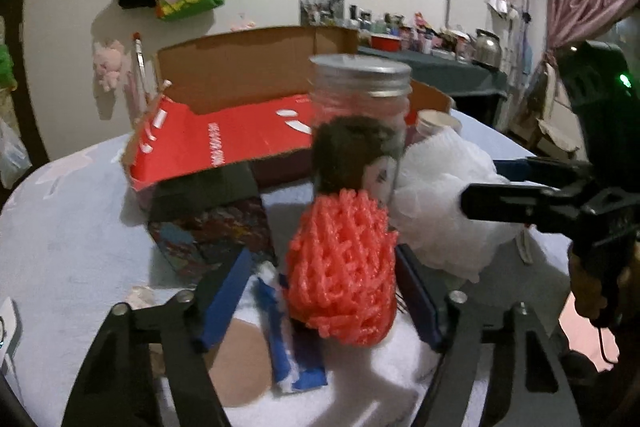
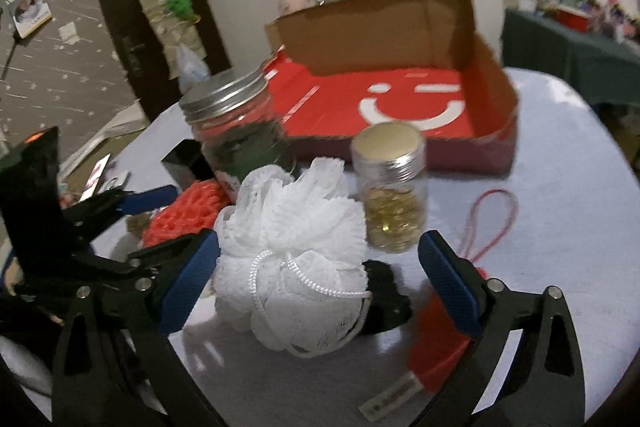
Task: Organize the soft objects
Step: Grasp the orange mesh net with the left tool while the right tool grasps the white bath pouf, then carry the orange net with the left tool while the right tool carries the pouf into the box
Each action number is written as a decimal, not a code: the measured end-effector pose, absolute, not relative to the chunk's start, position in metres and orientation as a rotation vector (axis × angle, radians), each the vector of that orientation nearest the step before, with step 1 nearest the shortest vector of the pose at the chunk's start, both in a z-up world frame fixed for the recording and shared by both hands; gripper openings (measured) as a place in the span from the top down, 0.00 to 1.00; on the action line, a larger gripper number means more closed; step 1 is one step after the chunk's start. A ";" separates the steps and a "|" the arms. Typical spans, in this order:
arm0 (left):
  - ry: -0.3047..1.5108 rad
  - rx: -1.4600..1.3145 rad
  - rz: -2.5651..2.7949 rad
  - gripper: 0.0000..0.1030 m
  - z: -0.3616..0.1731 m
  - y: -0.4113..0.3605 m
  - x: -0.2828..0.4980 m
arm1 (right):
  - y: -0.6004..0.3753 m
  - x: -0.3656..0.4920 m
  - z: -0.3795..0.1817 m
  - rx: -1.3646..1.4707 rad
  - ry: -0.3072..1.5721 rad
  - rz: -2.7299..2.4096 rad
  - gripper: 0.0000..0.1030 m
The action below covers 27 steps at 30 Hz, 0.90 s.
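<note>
The table (image 2: 560, 147) carries an open red box (image 2: 400, 99) at its far side, and that is where I judge the soft things belong. Nearer me, the white bath puff (image 2: 292, 259) sits between the blue fingers of my right claw (image 2: 320, 279), which stands wide, the left finger close against it, the right one well clear, gripping nothing. The orange foam net (image 1: 344, 267) lies dead ahead of my left claw (image 1: 324, 291), long axis pointing away toward the big jar (image 1: 360, 115); the claw stands partly open with the net in the gap, though I cannot tell whether the pads touch. Only the right view shows the small jar of gold beads (image 2: 390, 187) whole and the red cord loop (image 2: 488, 223)
</note>
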<state>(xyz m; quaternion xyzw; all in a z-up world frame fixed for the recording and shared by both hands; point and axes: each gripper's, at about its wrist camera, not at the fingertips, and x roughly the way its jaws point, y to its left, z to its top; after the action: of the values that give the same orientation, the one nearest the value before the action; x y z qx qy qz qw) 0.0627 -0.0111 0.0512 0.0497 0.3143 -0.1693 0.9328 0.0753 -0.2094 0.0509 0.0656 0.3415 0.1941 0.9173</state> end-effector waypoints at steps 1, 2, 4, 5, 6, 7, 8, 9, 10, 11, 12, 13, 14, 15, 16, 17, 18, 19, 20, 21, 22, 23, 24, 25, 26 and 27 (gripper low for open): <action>0.645 0.102 -0.362 0.40 0.050 -0.012 0.061 | -0.209 0.077 0.049 0.145 0.720 0.421 0.16; 0.650 0.102 -0.380 0.44 0.049 -0.013 0.060 | -0.207 0.078 0.047 0.160 0.737 0.447 0.23; 0.646 0.112 -0.386 0.50 0.050 -0.015 0.059 | -0.205 0.077 0.045 0.184 0.754 0.487 0.44; 0.642 0.119 -0.388 0.52 0.050 -0.016 0.057 | -0.203 0.075 0.046 0.180 0.749 0.487 0.47; 0.638 0.120 -0.390 0.54 0.050 -0.016 0.055 | -0.200 0.071 0.047 0.175 0.739 0.491 0.53; 0.637 0.120 -0.391 0.55 0.051 -0.016 0.054 | -0.199 0.069 0.048 0.171 0.732 0.490 0.57; 0.636 0.118 -0.390 0.56 0.053 -0.015 0.054 | -0.197 0.065 0.050 0.162 0.720 0.473 0.59; 0.635 0.115 -0.389 0.57 0.054 -0.014 0.053 | -0.194 0.060 0.052 0.149 0.706 0.441 0.63; 0.630 0.115 -0.385 0.58 0.056 -0.014 0.051 | -0.193 0.056 0.054 0.138 0.697 0.422 0.66; 0.624 0.114 -0.380 0.58 0.057 -0.013 0.050 | -0.190 0.050 0.057 0.118 0.676 0.390 0.67; 0.618 0.111 -0.374 0.58 0.059 -0.011 0.049 | -0.188 0.046 0.059 0.101 0.662 0.369 0.69; 0.615 0.106 -0.369 0.58 0.061 -0.009 0.047 | -0.185 0.041 0.062 0.080 0.645 0.343 0.70; 0.615 0.096 -0.370 0.58 0.063 -0.006 0.046 | -0.183 0.036 0.064 0.066 0.629 0.320 0.71; 0.616 0.087 -0.370 0.59 0.066 -0.004 0.047 | -0.182 0.032 0.065 0.060 0.620 0.308 0.72; 0.617 0.078 -0.372 0.59 0.067 0.000 0.045 | -0.181 0.028 0.067 0.056 0.609 0.295 0.73; 0.617 0.076 -0.373 0.59 0.069 0.001 0.044 | -0.180 0.025 0.068 0.052 0.597 0.285 0.74; 0.616 0.077 -0.371 0.59 0.070 0.002 0.044 | -0.180 0.022 0.070 0.051 0.585 0.280 0.74; 0.611 0.078 -0.368 0.59 0.073 0.003 0.043 | -0.180 0.019 0.071 0.053 0.572 0.269 0.76; 0.607 0.078 -0.368 0.59 0.075 0.004 0.042 | -0.181 0.017 0.073 0.055 0.566 0.265 0.77; 0.602 0.079 -0.367 0.59 0.076 0.006 0.041 | -0.182 0.015 0.075 0.056 0.557 0.259 0.78; 0.595 0.079 -0.364 0.59 0.078 0.007 0.040 | -0.183 0.014 0.077 0.058 0.545 0.249 0.80; 0.588 0.077 -0.362 0.59 0.081 0.009 0.039 | -0.184 0.013 0.079 0.059 0.539 0.247 0.81; 0.585 0.075 -0.362 0.59 0.083 0.010 0.039 | -0.185 0.013 0.081 0.062 0.535 0.243 0.81; 0.581 0.071 -0.362 0.59 0.083 0.013 0.039 | -0.185 0.013 0.082 0.060 0.532 0.237 0.82; 0.579 0.067 -0.361 0.59 0.085 0.014 0.039 | -0.184 0.013 0.082 0.054 0.536 0.237 0.82; 0.578 0.068 -0.360 0.59 0.085 0.014 0.039 | -0.183 0.014 0.081 0.044 0.540 0.228 0.83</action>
<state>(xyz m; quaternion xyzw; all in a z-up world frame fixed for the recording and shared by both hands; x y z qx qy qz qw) 0.0387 0.0140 0.0853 0.0335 0.2835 -0.1766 0.9420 0.0140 -0.1827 0.0811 0.0216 0.2661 0.1122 0.9572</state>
